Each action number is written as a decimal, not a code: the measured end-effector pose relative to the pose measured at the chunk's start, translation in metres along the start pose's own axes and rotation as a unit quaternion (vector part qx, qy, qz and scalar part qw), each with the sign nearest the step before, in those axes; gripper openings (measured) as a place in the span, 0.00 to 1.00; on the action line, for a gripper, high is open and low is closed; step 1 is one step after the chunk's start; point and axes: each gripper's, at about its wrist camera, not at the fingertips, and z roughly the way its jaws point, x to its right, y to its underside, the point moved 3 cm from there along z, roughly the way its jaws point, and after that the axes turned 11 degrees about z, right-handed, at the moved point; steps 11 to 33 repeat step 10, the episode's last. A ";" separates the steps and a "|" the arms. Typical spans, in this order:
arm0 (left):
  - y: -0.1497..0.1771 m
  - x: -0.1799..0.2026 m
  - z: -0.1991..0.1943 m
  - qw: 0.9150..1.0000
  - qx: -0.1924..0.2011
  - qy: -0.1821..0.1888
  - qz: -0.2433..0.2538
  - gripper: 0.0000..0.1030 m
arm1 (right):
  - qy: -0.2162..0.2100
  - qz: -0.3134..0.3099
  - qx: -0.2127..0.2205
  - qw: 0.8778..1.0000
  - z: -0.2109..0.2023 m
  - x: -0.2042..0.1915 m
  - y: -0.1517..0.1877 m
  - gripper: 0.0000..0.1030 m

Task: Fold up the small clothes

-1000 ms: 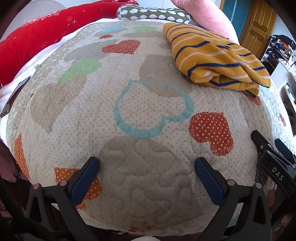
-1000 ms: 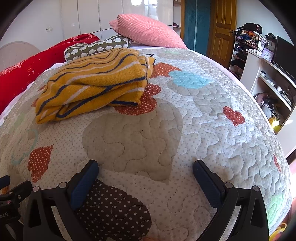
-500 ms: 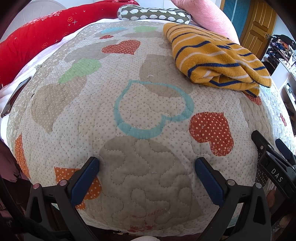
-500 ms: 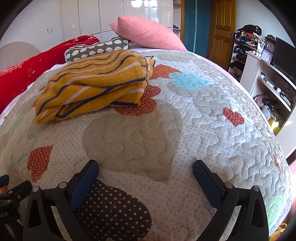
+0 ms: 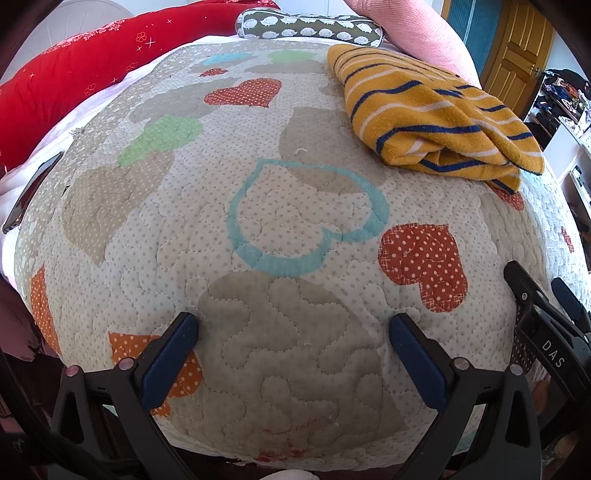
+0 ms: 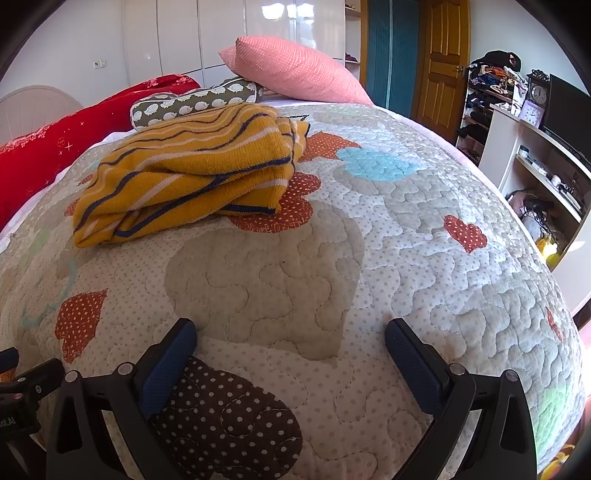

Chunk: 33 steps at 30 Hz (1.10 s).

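Note:
A folded yellow sweater with navy and white stripes lies on the far right of the quilted bed in the left wrist view, and at the far left in the right wrist view. My left gripper is open and empty, low over the near edge of the heart-patterned quilt. My right gripper is open and empty, also at the near edge, well short of the sweater. The right gripper also shows at the right edge of the left wrist view.
A red blanket, a grey patterned bolster and a pink pillow lie at the head of the bed. A dark phone lies at the left edge. Shelves and a wooden door stand to the right.

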 end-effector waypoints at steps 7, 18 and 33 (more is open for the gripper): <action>0.001 0.001 -0.001 1.000 0.002 0.000 0.002 1.00 | -0.001 -0.002 0.002 1.000 -0.001 0.000 0.001 0.99; 0.002 0.002 -0.001 1.000 0.003 -0.001 0.002 1.00 | 0.000 -0.004 0.003 1.000 -0.002 -0.001 0.001 0.99; 0.002 0.002 -0.001 1.000 0.003 -0.001 0.002 1.00 | 0.000 -0.004 0.003 1.000 -0.002 -0.001 0.001 0.99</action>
